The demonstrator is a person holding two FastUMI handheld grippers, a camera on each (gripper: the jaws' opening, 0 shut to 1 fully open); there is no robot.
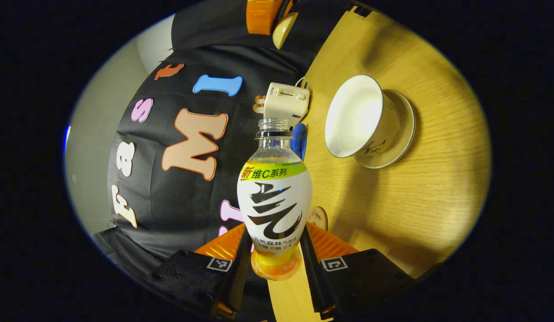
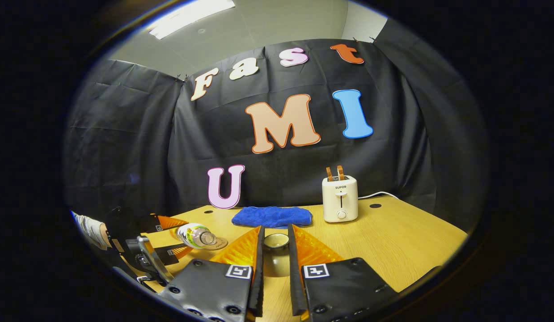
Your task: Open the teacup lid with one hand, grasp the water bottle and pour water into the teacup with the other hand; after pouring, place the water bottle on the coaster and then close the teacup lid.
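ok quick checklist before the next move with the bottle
1. Lid off the teacup: ok, the cup is open and the right gripper holds the lid.
2. Left gripper firm on the water bottle: ok, both fingers press its lower body.
3. Bottle cap off: ok, the mouth is open.
4. Mouth over the cup: not ok, in the left gripper view it sits apart from the rim.
5. Water already in the cup: cannot tell.
6. Coaster free: ok where it shows.
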